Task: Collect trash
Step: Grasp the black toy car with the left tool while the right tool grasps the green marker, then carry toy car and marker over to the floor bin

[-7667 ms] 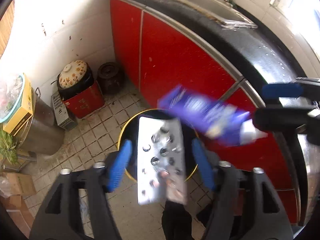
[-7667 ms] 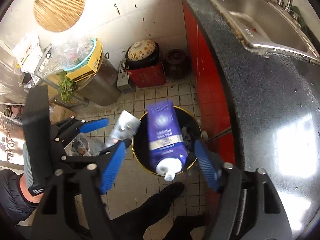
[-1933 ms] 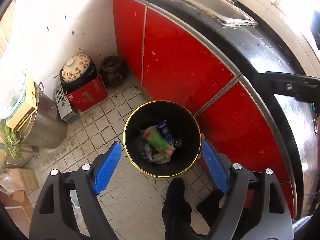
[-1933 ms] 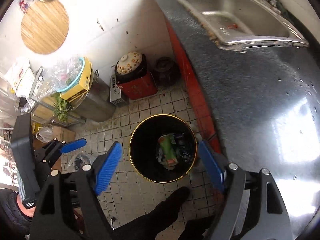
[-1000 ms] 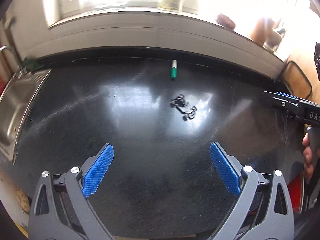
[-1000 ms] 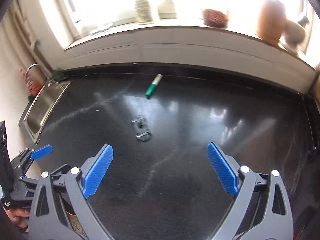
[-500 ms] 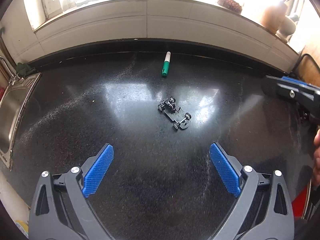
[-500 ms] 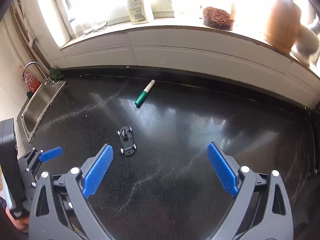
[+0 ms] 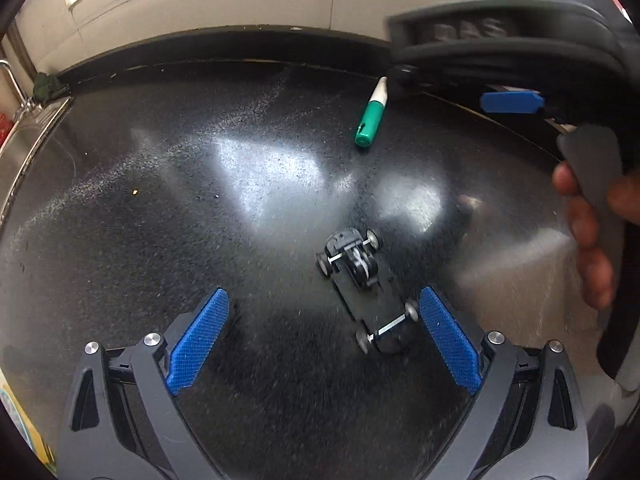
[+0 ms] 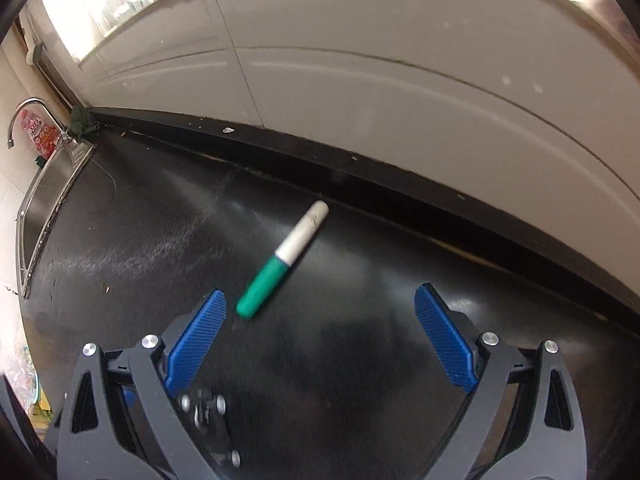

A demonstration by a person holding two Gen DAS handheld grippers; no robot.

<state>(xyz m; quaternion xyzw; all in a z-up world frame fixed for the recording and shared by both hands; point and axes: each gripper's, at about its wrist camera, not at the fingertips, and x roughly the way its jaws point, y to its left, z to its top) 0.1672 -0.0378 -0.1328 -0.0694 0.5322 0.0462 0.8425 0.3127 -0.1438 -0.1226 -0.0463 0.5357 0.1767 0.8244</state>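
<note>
A broken black toy car chassis (image 9: 366,290) with small wheels lies on the black countertop (image 9: 200,220), close in front of my open left gripper (image 9: 324,338), nearer its right finger. A green and white marker (image 10: 282,260) lies near the back edge of the counter, just ahead of my open right gripper (image 10: 320,338), nearer its left finger. The marker also shows in the left wrist view (image 9: 371,114). The right gripper shows at the upper right of the left wrist view (image 9: 512,102), held by a hand. The chassis shows low in the right wrist view (image 10: 210,426), partly behind the left finger.
A steel sink (image 10: 38,208) with a tap (image 10: 24,114) is set in the counter at far left. A white tiled wall (image 10: 360,92) rises behind the counter's black back ledge (image 10: 400,184).
Both grippers have moved from the bin on the floor to the countertop and come down close, the left toward the toy chassis, the right toward the marker. Both stay open and empty.
</note>
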